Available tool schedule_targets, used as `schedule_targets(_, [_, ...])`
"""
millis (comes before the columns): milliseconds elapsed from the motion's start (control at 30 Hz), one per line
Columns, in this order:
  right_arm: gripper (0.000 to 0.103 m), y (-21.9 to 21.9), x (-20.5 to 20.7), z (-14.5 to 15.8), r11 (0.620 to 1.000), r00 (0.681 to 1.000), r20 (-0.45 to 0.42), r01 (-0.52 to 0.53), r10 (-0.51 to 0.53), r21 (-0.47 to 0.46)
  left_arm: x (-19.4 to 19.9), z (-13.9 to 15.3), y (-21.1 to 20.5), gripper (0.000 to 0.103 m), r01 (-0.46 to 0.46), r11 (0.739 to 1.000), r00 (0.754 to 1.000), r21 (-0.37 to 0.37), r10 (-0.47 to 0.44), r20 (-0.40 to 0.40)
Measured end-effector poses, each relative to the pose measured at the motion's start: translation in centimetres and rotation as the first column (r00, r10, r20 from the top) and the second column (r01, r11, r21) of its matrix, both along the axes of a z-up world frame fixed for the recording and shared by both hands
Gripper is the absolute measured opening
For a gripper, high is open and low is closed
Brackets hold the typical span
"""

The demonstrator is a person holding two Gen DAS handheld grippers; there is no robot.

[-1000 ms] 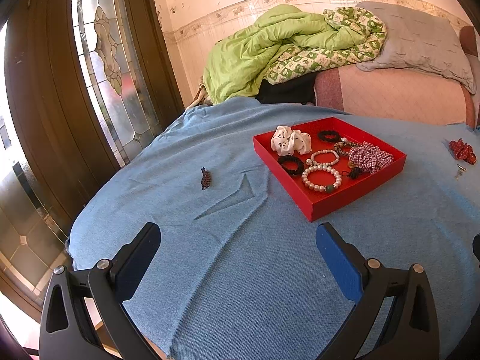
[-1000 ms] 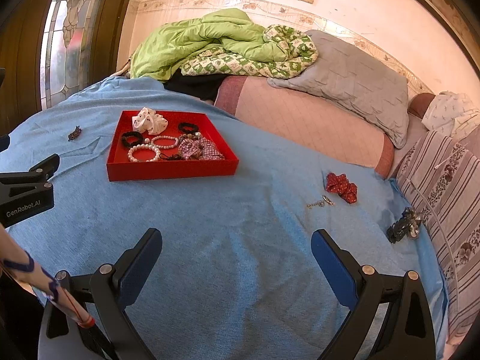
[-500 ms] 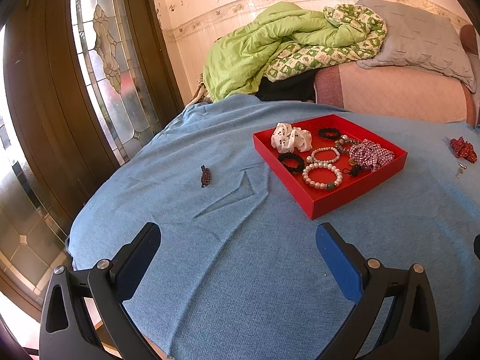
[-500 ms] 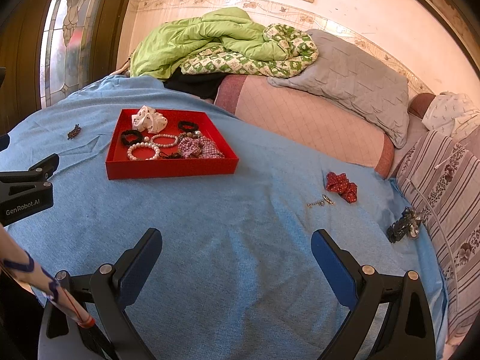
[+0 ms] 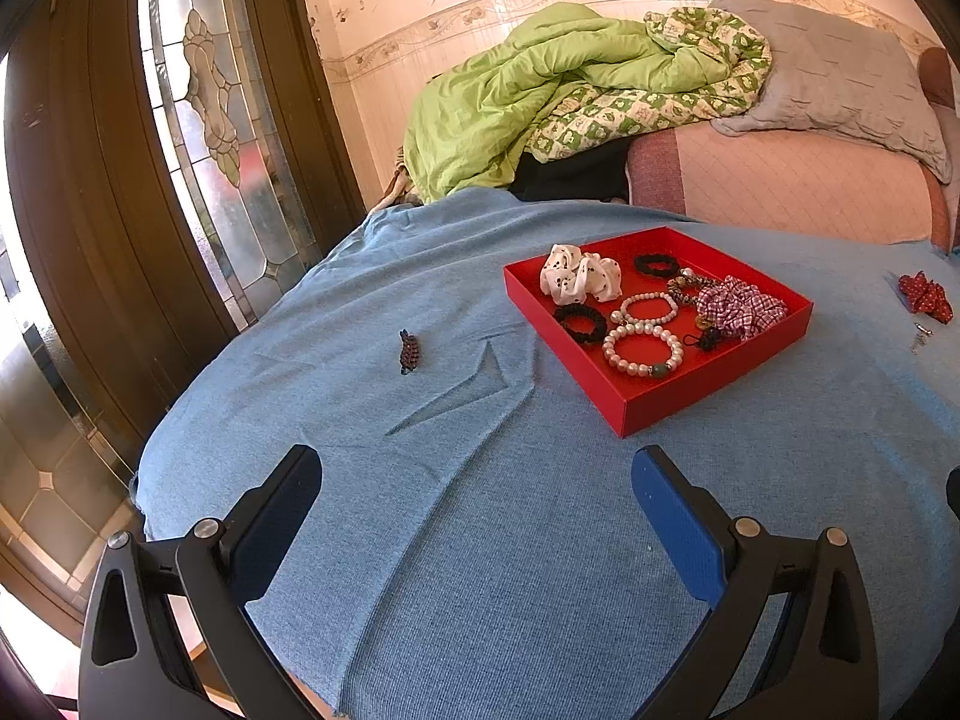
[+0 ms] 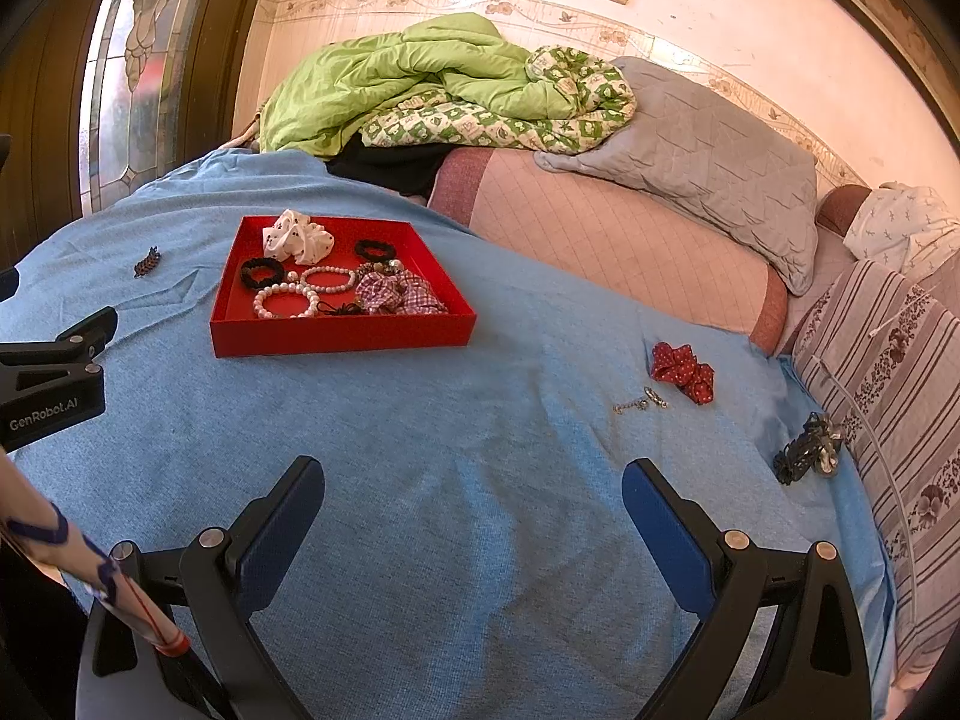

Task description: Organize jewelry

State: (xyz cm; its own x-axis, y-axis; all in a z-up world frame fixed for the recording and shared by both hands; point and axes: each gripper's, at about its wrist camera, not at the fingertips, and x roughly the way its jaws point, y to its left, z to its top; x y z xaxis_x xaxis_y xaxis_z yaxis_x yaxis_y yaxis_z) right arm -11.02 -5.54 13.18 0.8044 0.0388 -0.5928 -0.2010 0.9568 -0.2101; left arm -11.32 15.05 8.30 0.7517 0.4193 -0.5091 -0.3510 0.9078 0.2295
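On the blue cloth [image 5: 492, 540] that covers the table, we hold both grippers low at the near edge. Our left gripper [image 5: 477, 501] has its fingers spread wide apart with nothing between them. Our right gripper [image 6: 474, 504] is likewise spread wide and holds nothing.

Far of the left gripper and slightly right sits the red tray [image 5: 708, 387], resting flat on the cloth. Inside it we see a white spotted scrunchie [image 5: 579, 281] at the far left, a black hair tie [image 5: 656, 266] to its right, a second black hair tie [image 5: 579, 321] nearer, two pearl bracelets [image 5: 642, 349] side by side, and a checked scrunchie [image 5: 739, 306] at the right side.

Left of the tray, well apart from it, a small dark braided piece [image 5: 408, 351] lies alone on the cloth.

Right of the tray, in the right wrist view, a red spotted scrunchie [image 6: 684, 371] lies on the cloth, with a small metal chain piece [image 6: 642, 402] just beside it on the near side. Farther right, near the cloth's edge, lies a dark clip-like cluster [image 6: 807, 447]; we cannot tell its exact type.

Beyond the table we see a green quilt [image 6: 414, 78] and a grey pillow [image 6: 708, 144].
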Motion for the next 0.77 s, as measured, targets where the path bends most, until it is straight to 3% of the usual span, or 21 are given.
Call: schedule_targets(767, [0.101,-0.95,-0.44,-0.6,1.0,1.0,-0.018,0.007,-0.007,0.013,-0.08,-0.31,-0.64,0.103,0.056,0.998,0.998,-0.001,-0.056,-0.009])
